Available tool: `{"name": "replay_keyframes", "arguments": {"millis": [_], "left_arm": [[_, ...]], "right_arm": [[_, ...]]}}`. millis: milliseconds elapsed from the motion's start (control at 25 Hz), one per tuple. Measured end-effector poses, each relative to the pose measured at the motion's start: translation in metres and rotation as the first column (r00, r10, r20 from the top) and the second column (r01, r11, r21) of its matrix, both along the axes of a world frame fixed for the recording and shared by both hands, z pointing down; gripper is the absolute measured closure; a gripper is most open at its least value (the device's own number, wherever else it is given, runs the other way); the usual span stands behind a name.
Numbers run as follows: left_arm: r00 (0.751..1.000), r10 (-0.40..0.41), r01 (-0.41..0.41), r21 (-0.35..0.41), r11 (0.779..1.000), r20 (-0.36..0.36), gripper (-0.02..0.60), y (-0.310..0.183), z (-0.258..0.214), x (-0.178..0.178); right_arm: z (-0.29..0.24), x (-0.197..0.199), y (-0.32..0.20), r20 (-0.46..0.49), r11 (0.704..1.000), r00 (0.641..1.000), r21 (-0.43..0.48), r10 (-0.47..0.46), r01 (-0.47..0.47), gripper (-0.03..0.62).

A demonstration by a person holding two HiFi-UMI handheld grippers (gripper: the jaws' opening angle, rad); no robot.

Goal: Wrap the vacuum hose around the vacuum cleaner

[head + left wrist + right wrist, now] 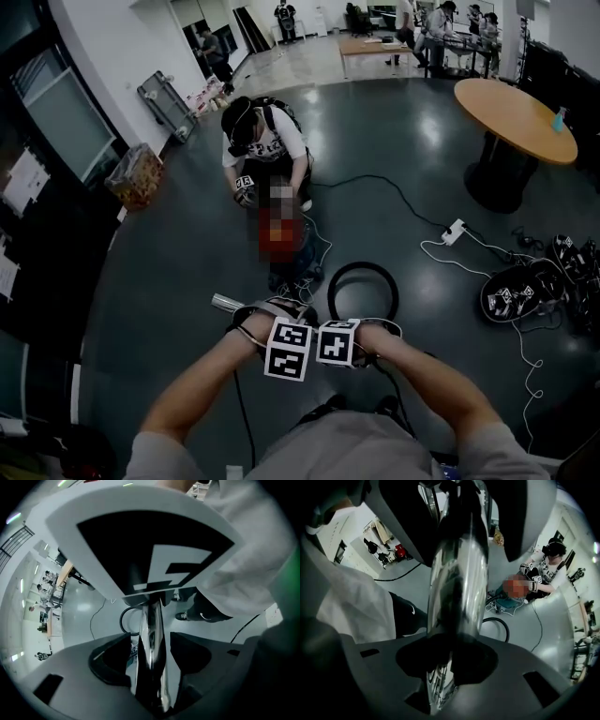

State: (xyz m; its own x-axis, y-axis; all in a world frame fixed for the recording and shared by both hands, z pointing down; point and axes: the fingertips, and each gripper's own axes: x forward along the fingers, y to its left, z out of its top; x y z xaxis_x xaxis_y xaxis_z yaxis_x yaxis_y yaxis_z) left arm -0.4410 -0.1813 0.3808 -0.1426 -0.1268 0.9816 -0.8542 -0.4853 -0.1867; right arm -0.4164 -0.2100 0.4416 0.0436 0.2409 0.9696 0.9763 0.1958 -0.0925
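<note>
Two jaws, left gripper [150,638]: wide apart, shiny chrome metal tube [151,667] between, gaps either side.
Right gripper [451,644]: clamped on tube.

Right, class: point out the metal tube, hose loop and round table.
metal tube [457,583]: right gripper view, shiny mid-shaft.
hose loop [363,265]: head view, top of ring.
round table [511,111]: head view, bare top.

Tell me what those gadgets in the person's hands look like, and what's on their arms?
The left gripper and the right gripper are dark grey moulded plastic, each with two blocky jaws. Each carries a white cube printed with black square markers. The arms are bare below short grey sleeves of a T-shirt.
</note>
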Motion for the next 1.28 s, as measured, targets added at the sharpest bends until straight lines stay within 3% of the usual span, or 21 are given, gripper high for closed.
{"name": "replay_keyframes", "arguments": {"millis": [200,360,440,520,680,840,960,1000,1120,1280], "left_arm": [[0.999,-0.005,0.008,-0.060,0.998,0.047,0.310,-0.018,0.014,0.000],[1.000,-0.023,0.026,-0.142,0.990,0.022,0.317,-0.012,0.031,0.018],[0.998,-0.070,0.069,-0.163,0.984,-0.002,0.353,-0.011,0.041,0.026],[0.988,-0.148,0.141,-0.139,0.980,-0.041,0.453,-0.013,0.047,0.039],[0.971,-0.224,0.214,-0.119,0.970,-0.080,0.453,-0.016,0.062,0.072],[0.940,-0.311,0.290,-0.154,0.945,-0.142,0.453,-0.023,0.083,0.096],[0.926,-0.341,0.321,-0.140,0.937,-0.162,0.453,-0.022,0.100,0.112],[0.920,-0.354,0.336,-0.129,0.933,-0.165,0.453,-0.021,0.103,0.115],[0.890,-0.410,0.398,-0.097,0.912,-0.200,0.453,-0.014,0.115,0.130],[0.820,-0.494,0.501,-0.058,0.864,-0.289,0.453,0.013,0.131,0.145]], "right_arm": [[-0.001,0.012,-0.026,-0.025,1.000,1.000,-0.023,-0.010,0.010,0.476],[-0.002,0.028,-0.035,-0.019,0.999,1.000,-0.049,-0.012,0.011,0.476],[-0.001,0.036,-0.041,-0.032,0.998,0.999,-0.057,-0.023,0.021,0.476],[0.001,0.048,-0.042,-0.052,0.995,0.998,-0.088,-0.041,0.036,0.476],[0.011,0.075,-0.043,-0.060,0.985,0.995,-0.161,-0.077,0.066,0.476],[0.028,0.081,-0.052,-0.007,0.968,1.000,-0.249,0.010,-0.012,0.472],[0.025,0.084,-0.064,0.060,0.946,0.991,-0.311,0.118,-0.094,0.374],[0.018,0.083,-0.070,0.079,0.933,0.984,-0.337,0.161,-0.126,0.323],[-0.029,0.080,-0.088,0.136,0.861,0.936,-0.451,0.326,-0.235,0.310],[-0.100,0.092,-0.104,0.168,0.678,0.782,-0.625,0.601,-0.387,0.310]]}}
